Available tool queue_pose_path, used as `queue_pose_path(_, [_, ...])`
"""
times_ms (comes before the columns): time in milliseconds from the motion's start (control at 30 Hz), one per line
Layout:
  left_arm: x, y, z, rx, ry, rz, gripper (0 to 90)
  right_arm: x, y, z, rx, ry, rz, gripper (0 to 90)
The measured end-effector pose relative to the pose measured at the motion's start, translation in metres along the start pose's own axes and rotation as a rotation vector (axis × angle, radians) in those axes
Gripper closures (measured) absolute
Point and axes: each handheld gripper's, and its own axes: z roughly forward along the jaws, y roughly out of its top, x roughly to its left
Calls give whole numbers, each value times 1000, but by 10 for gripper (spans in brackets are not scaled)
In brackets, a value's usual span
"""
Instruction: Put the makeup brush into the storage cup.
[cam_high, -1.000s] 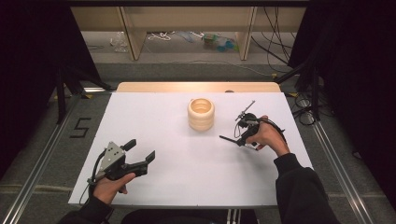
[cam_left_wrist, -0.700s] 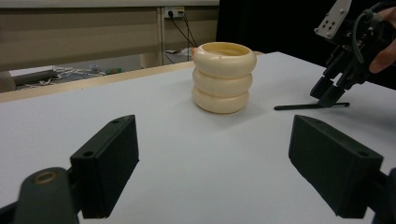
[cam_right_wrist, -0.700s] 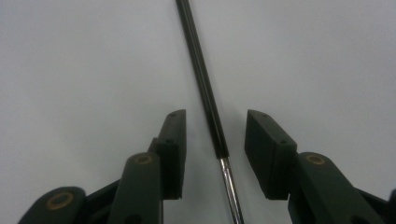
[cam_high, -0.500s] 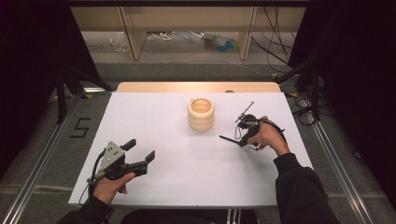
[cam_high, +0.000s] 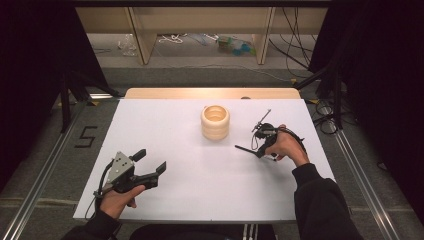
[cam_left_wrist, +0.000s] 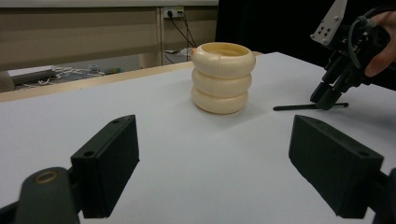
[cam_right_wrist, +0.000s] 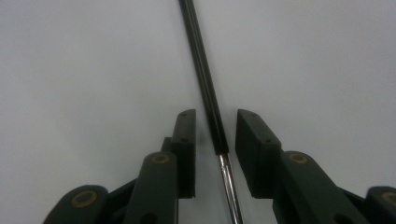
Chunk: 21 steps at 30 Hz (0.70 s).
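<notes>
Nothing moving since earlier frame. Right gripper (cam_right_wrist: 212, 154) straddling rod (cam_right_wrist: 205, 93) near table's right edge, jaws slightly spread, not pinching; lifting remaining. Left gripper (cam_left_wrist: 215, 158) jaws spread wide.

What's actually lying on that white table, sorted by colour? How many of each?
Cream ring stack: 1
Black rod with a silver end, between the jaws of the right hand-held gripper: 1
Total: 2

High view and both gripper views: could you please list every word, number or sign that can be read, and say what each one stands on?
"5": dark numeral on the grey floor, left of the white table.
No text shows on the cream ring stack, the black rod, the left gripper or the right gripper.
</notes>
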Motion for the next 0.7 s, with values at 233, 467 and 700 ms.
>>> queue_pose_path(233, [0,0,0,1,-1,3,160,1,1,2,16,-4,-10,752])
queue_pose_path(467, [0,0,0,0,-3,6,161,1,1,2,17,-11,-12,769])
queue_pose_path(700, [0,0,1,4,-5,13,161,2,2,3,18,-16,-23,777])
